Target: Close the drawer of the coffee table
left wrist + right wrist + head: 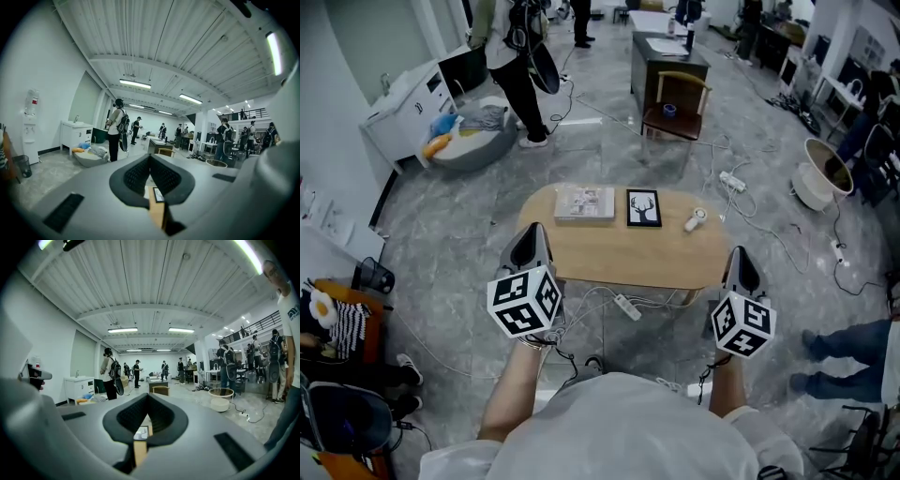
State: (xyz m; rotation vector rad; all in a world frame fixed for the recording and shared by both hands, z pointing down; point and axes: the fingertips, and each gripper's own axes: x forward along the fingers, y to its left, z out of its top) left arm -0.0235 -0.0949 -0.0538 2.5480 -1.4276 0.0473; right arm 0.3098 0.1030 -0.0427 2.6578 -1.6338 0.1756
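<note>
The coffee table (pixel 628 251) has an oval wooden top and stands in the middle of the head view; no drawer shows from above. My left gripper (pixel 532 231) is shut and empty, held above the table's near left edge. My right gripper (pixel 739 253) is also shut and empty, over the near right edge. In the left gripper view the closed jaws (pixel 150 159) point almost level across the room, with a strip of the tabletop (pixel 157 214) below them. The right gripper view shows its closed jaws (pixel 147 397) the same way, above the tabletop (pixel 139 452).
On the table lie a pale book (pixel 584 202), a framed deer picture (pixel 643 207) and a small white device (pixel 695 219). A power strip (pixel 627 306) and cables lie on the floor by the near edge. A chair (pixel 675 108) stands behind; people stand at the back and right.
</note>
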